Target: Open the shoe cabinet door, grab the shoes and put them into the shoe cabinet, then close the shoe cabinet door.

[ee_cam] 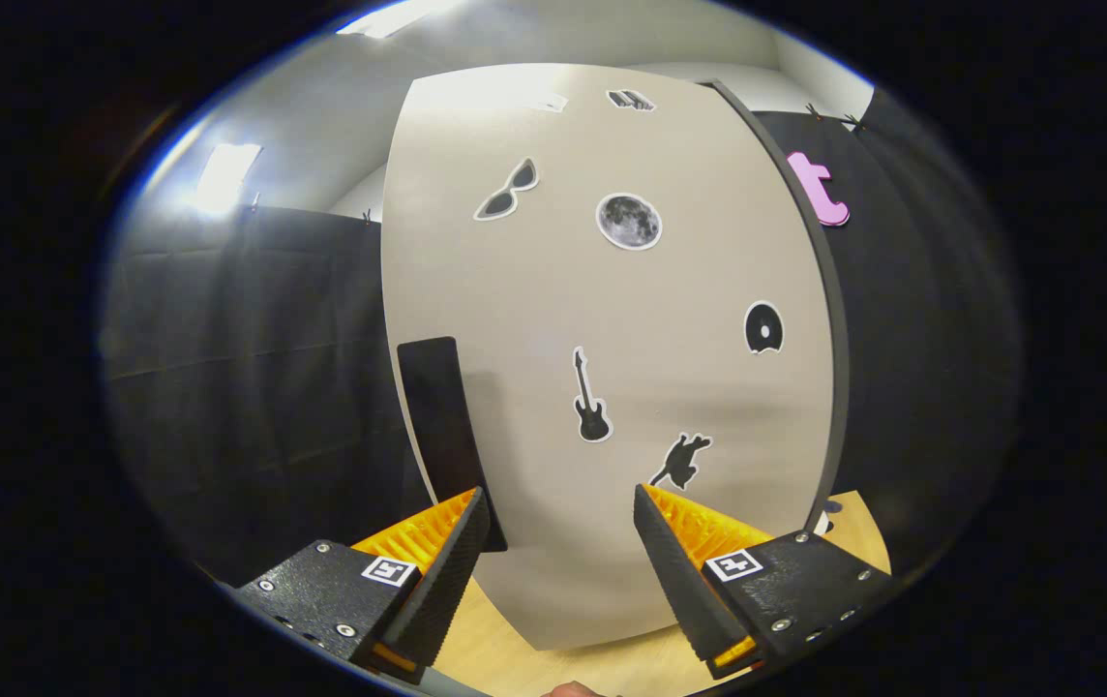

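A: What was the gripper (pixel 561 528) doing in the gripper view?

B: Its two fingers (pixel 452 571) were spread wide apart. Nothing was between them, and they held nothing.

A: Was it touching anything?

B: I could not tell. The fingers were very near the shoe cabinet door (pixel 612 368), and the door stood just ahead of them.

A: Where was the handle?

B: The dark handle (pixel 445 436) was a tall strip on the door's left edge. Its bottom end sat right by the left fingertip.

A: What else was on the door?

B: Stickers. There was a guitar sticker (pixel 590 397), a moon sticker (pixel 628 221) and a sunglasses sticker (pixel 507 190).

A: And under it?

B: A wooden floor (pixel 553 663) lay below the fingers.
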